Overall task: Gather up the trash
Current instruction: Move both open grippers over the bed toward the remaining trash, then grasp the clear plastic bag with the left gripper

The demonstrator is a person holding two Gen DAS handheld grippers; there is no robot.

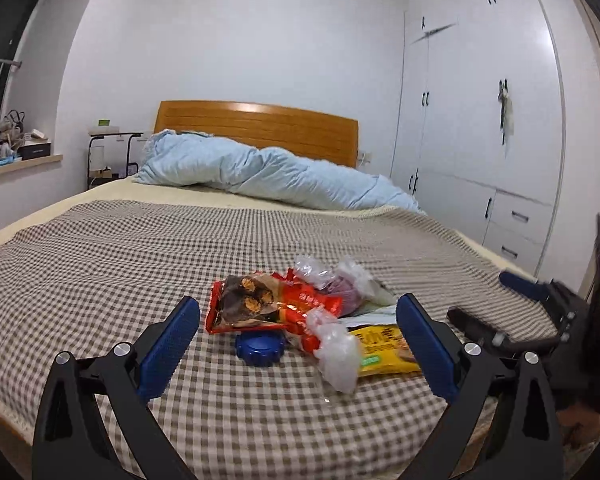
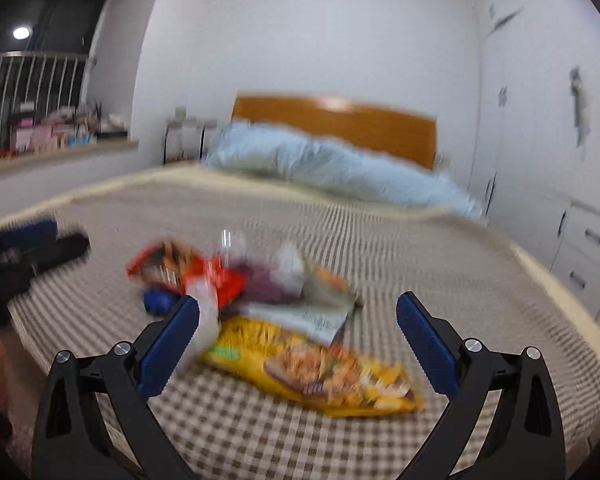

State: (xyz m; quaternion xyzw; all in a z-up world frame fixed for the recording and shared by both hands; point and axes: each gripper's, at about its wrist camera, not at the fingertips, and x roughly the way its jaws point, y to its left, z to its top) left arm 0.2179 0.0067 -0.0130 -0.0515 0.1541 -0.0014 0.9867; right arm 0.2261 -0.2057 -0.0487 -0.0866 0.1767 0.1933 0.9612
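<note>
A bed (image 1: 100,248) with a brown checked cover fills both views, and a small heap of trash lies near its foot edge, within reach of both tongs. No bin, bag or other container for the trash shows in either view, so where it will go cannot be told.

Going left to right in the left wrist view: the left tongs (image 1: 298,330) hover low over the cover with fingers wide apart and nothing between them, aimed at the heap, probably lining up a first pick. Between the fingers lies a red wrapper (image 1: 252,304), torn open and flat, with a picture of snack bars. A blue cap (image 1: 260,349) sits on the cover touching the wrapper's near edge. To its right is a crumpled clear plastic (image 1: 336,350) scrap, then a yellow packet (image 1: 384,350) lying flat, partly under the plastic. Behind these sits something purple inside clear film (image 1: 348,286).

At the far right, the right tongs (image 2: 298,330) hang beside the heap, fingers also wide apart and empty. Their own view is blurred; the yellow packet (image 2: 316,372) lies nearest them.
</note>
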